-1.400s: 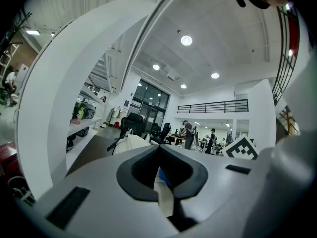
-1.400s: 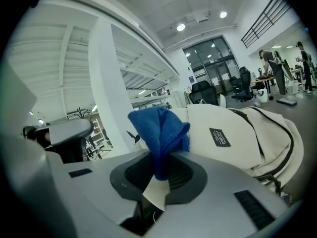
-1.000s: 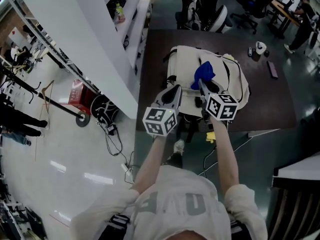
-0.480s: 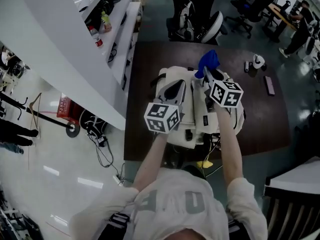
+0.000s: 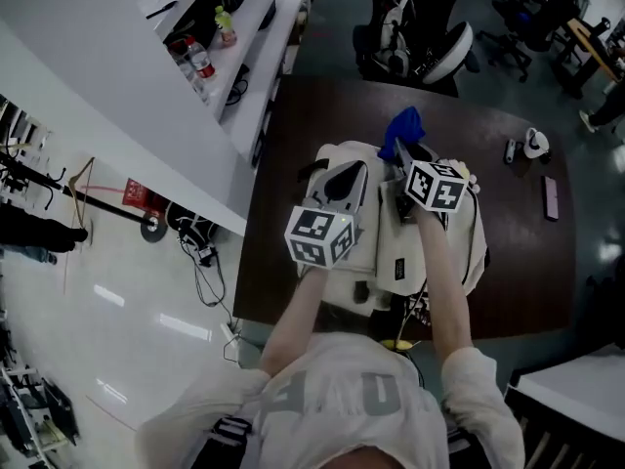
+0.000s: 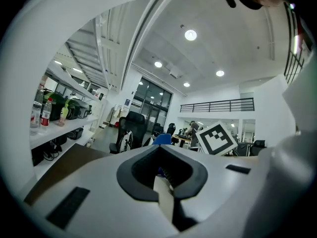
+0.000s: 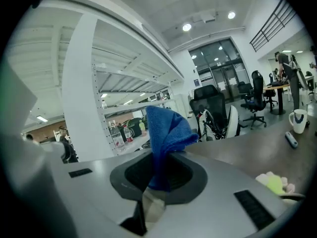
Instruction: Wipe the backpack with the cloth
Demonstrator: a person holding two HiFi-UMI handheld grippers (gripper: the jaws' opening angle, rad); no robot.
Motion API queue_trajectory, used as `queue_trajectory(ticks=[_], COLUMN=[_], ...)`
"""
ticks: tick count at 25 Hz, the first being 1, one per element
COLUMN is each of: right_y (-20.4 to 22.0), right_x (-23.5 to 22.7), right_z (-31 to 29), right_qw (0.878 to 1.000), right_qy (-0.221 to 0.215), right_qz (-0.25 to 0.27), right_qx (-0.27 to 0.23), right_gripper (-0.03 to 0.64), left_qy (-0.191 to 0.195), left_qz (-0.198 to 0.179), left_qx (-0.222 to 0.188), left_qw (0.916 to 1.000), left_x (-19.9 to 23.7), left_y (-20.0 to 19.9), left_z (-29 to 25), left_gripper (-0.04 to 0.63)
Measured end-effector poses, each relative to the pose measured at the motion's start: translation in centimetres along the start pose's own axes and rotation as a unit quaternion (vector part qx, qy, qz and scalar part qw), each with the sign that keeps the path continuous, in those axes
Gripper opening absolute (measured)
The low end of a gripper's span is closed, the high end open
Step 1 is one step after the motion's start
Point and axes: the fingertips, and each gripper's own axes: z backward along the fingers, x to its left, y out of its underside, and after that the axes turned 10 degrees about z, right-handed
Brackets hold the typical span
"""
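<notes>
Shifted farther along the backpack (image 5: 379, 231), the cloth (image 5: 403, 130) stands pinched in right hand-held gripper (image 5: 394, 162); left hand-held gripper (image 5: 344, 177) closed.

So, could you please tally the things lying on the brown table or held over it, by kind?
Backpack: 1
Blue cloth, clamped in the right gripper: 1
Mug: 1
Small dark items: 2
Yellow-green item: 1
Total: 6
</notes>
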Motion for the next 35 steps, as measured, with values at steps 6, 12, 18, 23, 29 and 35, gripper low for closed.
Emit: queue_trajectory(ticks=[6, 12, 18, 23, 29, 35], right_y=[-0.2, -0.5, 0.3, 1.5, 4.6, 9.3], right_x=[0.0, 0.8, 2.2, 4.6, 8.1, 12.3], right_z=[0.2, 2.9, 7.5, 11.8, 18.5, 24.5], right_qw=[1.000, 1.000, 0.999, 0.998, 0.999, 0.999], right_qy=[-0.012, -0.002, 0.024, 0.030, 0.010, -0.023], right_qz=[-0.012, -0.006, -0.023, -0.032, -0.037, -0.040], right_qx=[-0.002, -0.006, -0.020, -0.034, -0.037, -0.026], right_gripper=[0.043, 0.043, 0.043, 0.043, 0.043, 0.043], left_qy=[-0.012, 0.005, 0.040, 0.050, 0.029, -0.003], left_qz=[-0.008, 0.013, 0.010, 0.014, -0.001, -0.006], left_qx=[-0.003, -0.028, -0.017, -0.014, -0.016, -0.024], left_qw=[0.9999, 0.9995, 0.9990, 0.9986, 0.9994, 0.9997], left_x=[0.4, -0.7, -3.2, -5.0, -9.4, -13.9], left_y=[-0.1, -1.3, -0.5, 0.6, 3.2, 6.7], left_z=[-0.5, 1.3, 3.9, 6.1, 11.2, 18.6], left_gripper=[0.003, 0.003, 0.003, 0.003, 0.003, 0.003])
